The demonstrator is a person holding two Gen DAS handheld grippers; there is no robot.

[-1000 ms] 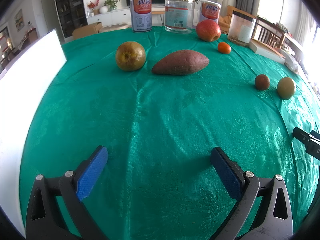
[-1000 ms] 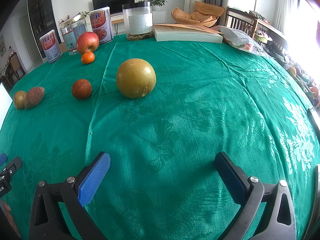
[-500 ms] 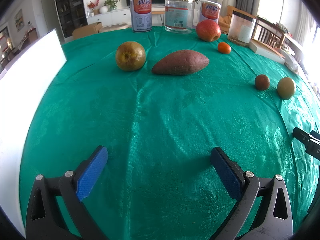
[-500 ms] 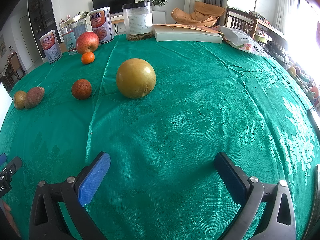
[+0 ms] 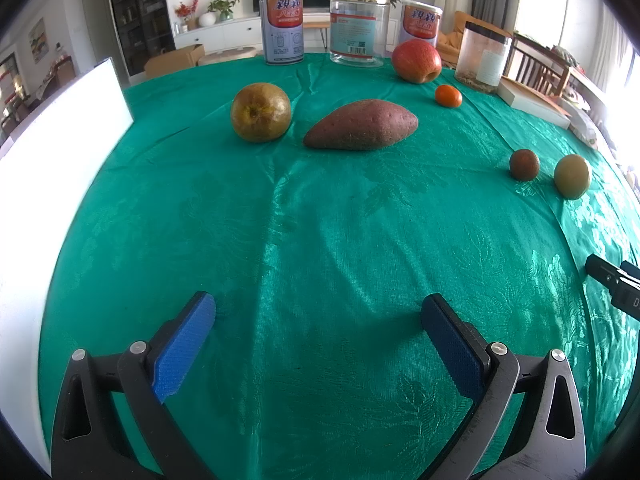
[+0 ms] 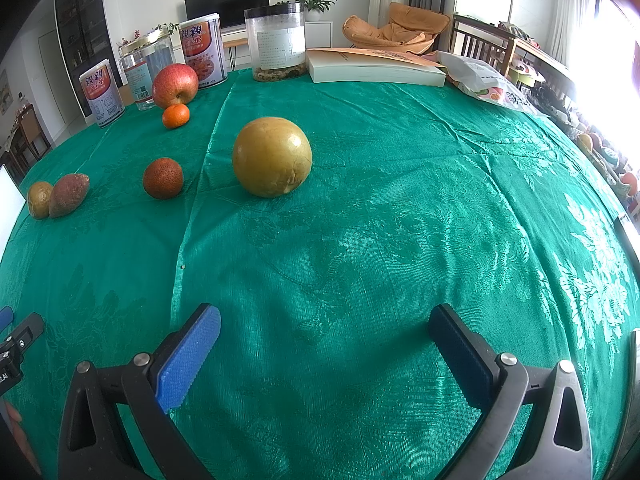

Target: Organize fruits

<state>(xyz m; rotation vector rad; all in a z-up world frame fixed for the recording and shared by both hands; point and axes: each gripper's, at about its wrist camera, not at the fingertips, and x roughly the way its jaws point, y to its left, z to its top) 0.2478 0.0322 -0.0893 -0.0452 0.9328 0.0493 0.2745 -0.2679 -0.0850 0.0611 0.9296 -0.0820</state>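
Observation:
Fruits lie scattered on a green tablecloth (image 5: 320, 232). In the left wrist view a brown pear (image 5: 261, 112) sits far left beside a sweet potato (image 5: 362, 125); a red apple (image 5: 416, 60) and a small orange (image 5: 448, 95) lie behind. A dark red fruit (image 5: 524, 164) and a yellow-green fruit (image 5: 572, 176) rest at the right. My left gripper (image 5: 318, 312) is open over bare cloth. In the right wrist view the yellow-green fruit (image 6: 272, 156) lies ahead, the dark red fruit (image 6: 163, 178) to its left. My right gripper (image 6: 324, 322) is open and empty.
Two tins (image 5: 281, 28), (image 5: 421, 20), a clear jar (image 5: 359, 28) and a plastic container (image 5: 483, 58) stand along the far edge. A book (image 6: 376, 68) and a bag (image 6: 492, 86) lie at the back right. A white board (image 5: 52, 152) stands at the left.

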